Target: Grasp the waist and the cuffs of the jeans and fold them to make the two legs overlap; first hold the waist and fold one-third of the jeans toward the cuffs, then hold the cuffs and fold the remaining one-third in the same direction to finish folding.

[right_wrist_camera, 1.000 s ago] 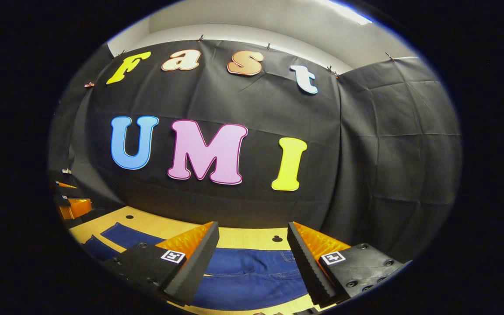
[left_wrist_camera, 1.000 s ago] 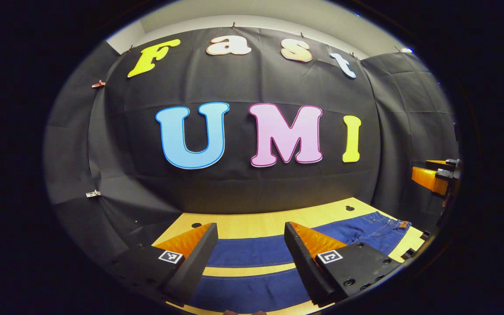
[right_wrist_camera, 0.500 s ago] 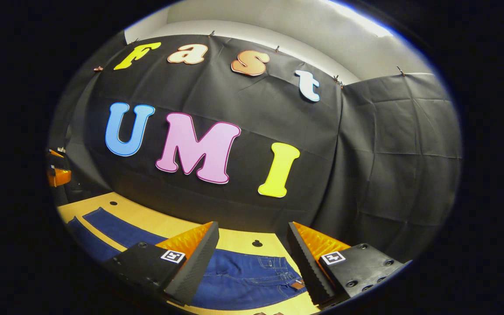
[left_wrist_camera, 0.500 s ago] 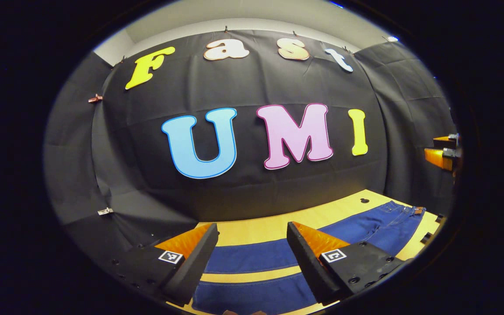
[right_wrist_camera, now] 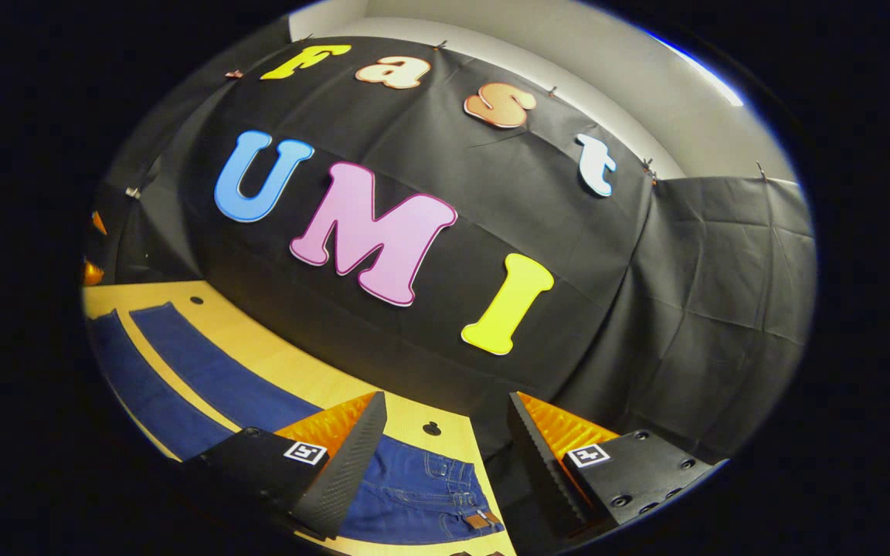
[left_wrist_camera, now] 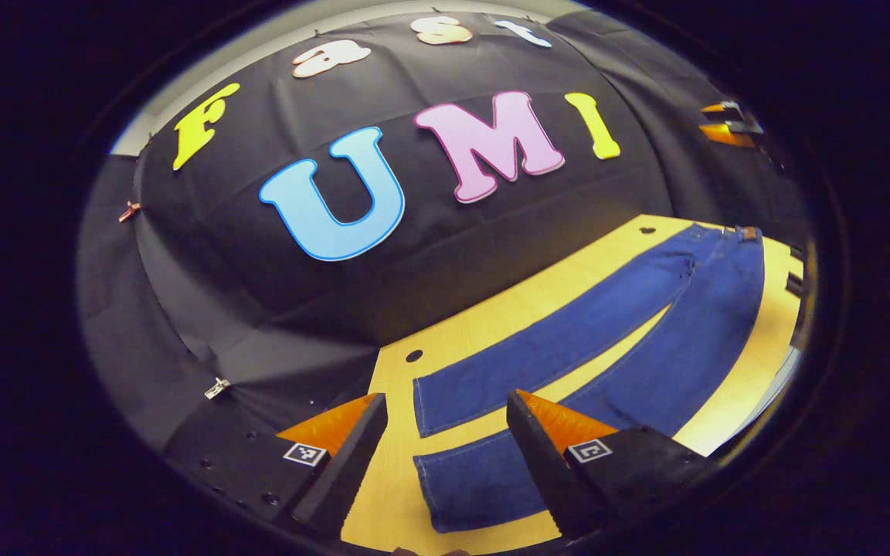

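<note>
Fingers [left_wrist_camera: 549, 444] on both grippers spread wide, hovering over jeans [left_wrist_camera: 607, 332] laid flat on the counter [left_wrist_camera: 484, 324], nothing pinched.

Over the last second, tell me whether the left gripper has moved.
Yes. The left gripper has pitched down and swung left: the wall letters climbed in its view, and the jeans and table now show from cuffs to waist. Its jaws stay open.

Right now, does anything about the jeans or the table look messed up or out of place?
Nothing stands out. The jeans lie flat and unfolded on the wooden table, legs side by side with a strip of table between them, waist smooth. Both grippers, left and right, are open above the denim.
</note>
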Motion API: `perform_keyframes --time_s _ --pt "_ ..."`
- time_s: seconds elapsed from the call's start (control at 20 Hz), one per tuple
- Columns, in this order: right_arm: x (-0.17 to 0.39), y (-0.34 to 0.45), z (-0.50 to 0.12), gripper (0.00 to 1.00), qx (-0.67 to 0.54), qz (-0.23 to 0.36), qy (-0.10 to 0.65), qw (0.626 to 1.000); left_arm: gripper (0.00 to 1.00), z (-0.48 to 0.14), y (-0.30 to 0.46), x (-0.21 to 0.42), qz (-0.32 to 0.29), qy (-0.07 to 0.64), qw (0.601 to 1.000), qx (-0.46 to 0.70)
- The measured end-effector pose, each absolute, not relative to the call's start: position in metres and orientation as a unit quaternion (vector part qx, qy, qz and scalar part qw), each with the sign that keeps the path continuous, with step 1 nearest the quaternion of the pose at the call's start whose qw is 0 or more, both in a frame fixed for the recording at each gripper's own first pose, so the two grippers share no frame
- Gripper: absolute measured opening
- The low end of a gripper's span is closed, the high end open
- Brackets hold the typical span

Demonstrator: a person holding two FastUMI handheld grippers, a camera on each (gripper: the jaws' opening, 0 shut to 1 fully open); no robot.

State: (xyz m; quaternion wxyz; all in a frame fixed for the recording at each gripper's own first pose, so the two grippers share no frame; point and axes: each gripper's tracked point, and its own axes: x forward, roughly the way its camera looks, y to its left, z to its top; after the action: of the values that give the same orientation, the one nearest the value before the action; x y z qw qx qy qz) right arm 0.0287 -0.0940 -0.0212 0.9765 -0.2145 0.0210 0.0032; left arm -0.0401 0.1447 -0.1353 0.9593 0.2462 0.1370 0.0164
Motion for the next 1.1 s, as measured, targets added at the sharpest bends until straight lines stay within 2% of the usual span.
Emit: perform_keyframes --time_s 0.3,0.45,0.65,0.9,1.1 --pt "0.027 -0.105 -0.078 0.96 -0.232 0.034 0.097 0.967 0.98 -0.24 0.168 -0.068 -0.085 0.248 0.89 0.373" --pt "0.026 -0.113 -0.1 0.96 -0.213 0.022 0.129 0.968 0.98 -0.292 0.181 -0.084 -0.133 0.296 0.838 0.439" --pt "0.025 -0.121 -0.117 0.96 -0.227 0.016 0.149 0.962 0.98 -0.34 0.214 -0.102 -0.168 0.347 0.779 0.494" --pt "0.016 -0.141 -0.137 0.96 -0.239 0.003 0.182 0.954 0.99 -0.35 0.235 -0.092 -0.193 0.353 0.739 0.539" --pt "0.01 -0.165 -0.149 0.96 -0.262 -0.007 0.2 0.944 0.92 -0.36 0.236 -0.081 -0.238 0.357 0.715 0.552"
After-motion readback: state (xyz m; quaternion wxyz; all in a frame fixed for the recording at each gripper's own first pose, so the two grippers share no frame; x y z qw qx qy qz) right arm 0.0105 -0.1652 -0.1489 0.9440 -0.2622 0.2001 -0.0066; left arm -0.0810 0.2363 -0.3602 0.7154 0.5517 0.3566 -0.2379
